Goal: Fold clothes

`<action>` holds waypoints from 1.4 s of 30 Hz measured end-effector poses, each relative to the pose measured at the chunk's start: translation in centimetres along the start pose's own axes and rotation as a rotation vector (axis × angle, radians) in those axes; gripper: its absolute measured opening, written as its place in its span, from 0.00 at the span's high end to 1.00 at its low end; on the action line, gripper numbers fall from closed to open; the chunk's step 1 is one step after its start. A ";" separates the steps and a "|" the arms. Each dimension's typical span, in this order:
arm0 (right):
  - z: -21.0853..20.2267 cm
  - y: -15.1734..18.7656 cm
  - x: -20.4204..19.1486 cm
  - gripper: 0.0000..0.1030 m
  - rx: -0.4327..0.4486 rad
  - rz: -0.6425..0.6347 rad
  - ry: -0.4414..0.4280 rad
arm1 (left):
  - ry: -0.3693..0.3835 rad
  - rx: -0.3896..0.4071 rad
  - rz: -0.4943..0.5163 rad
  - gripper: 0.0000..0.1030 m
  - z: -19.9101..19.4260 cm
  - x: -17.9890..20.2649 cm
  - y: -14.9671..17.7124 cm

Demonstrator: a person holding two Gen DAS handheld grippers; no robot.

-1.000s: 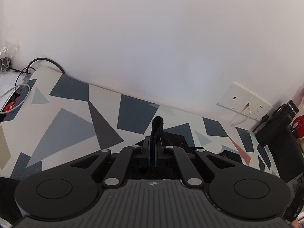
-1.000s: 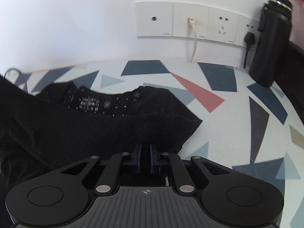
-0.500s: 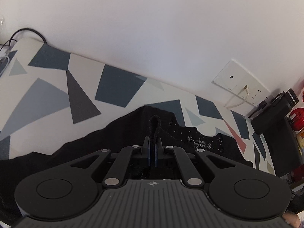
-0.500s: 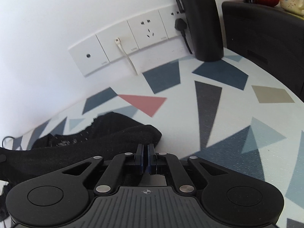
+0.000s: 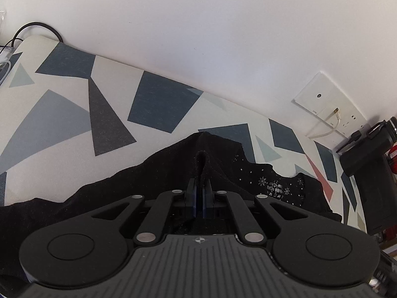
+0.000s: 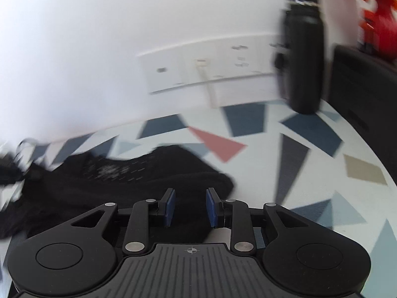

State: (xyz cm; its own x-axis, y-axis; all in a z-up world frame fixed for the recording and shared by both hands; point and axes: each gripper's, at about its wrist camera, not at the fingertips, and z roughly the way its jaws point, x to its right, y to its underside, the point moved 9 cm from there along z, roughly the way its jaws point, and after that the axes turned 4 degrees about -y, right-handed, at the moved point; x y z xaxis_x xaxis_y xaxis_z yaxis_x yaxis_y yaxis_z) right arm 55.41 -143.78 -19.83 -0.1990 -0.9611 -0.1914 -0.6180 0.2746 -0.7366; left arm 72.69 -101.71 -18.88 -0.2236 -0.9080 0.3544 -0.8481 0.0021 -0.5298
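A black garment [image 5: 173, 171] with small white print near its collar lies on the patterned tablecloth [image 5: 62, 114]. My left gripper [image 5: 199, 186] is shut on a fold of the black garment, a loop of cloth sticking up between the pads. In the right wrist view the garment [image 6: 139, 181] lies in a heap ahead and under my right gripper [image 6: 189, 207], which is open with blue pads apart and nothing between them. This view is blurred by motion.
A white wall socket panel [image 6: 211, 67] with a white cable is on the wall. A black bottle [image 6: 304, 49] stands at the back right beside a black box [image 6: 364, 94]. Red items [image 6: 379, 24] sit on it. Cables [image 5: 15, 42] lie far left.
My right gripper has opened and let go of the garment, and its view swings sideways. My left gripper stays shut on the fold and has shifted slightly.
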 end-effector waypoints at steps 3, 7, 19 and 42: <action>0.3 1.4 -2.8 0.72 -0.049 -0.153 -0.029 | -0.002 -0.008 0.010 0.95 0.3 0.2 0.0; 2.5 3.0 -3.5 0.72 -0.115 -0.213 0.009 | -0.001 -0.013 0.015 0.95 0.3 0.2 -0.1; -1.1 1.6 -1.4 0.97 -0.120 -0.145 -0.112 | 0.040 -0.120 -0.047 0.95 0.5 -0.2 0.5; -3.1 2.1 0.4 0.01 -0.023 0.174 0.147 | -0.260 0.086 -0.263 0.31 -11.4 -16.0 8.2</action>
State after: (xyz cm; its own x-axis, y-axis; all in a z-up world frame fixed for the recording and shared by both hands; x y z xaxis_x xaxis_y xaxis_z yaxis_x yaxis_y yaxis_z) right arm 51.66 -143.51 -19.45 -0.4118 -0.8851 -0.2170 -0.5815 0.4385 -0.6853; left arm 63.80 -82.40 -20.12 0.1346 -0.9489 0.2855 -0.8146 -0.2700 -0.5134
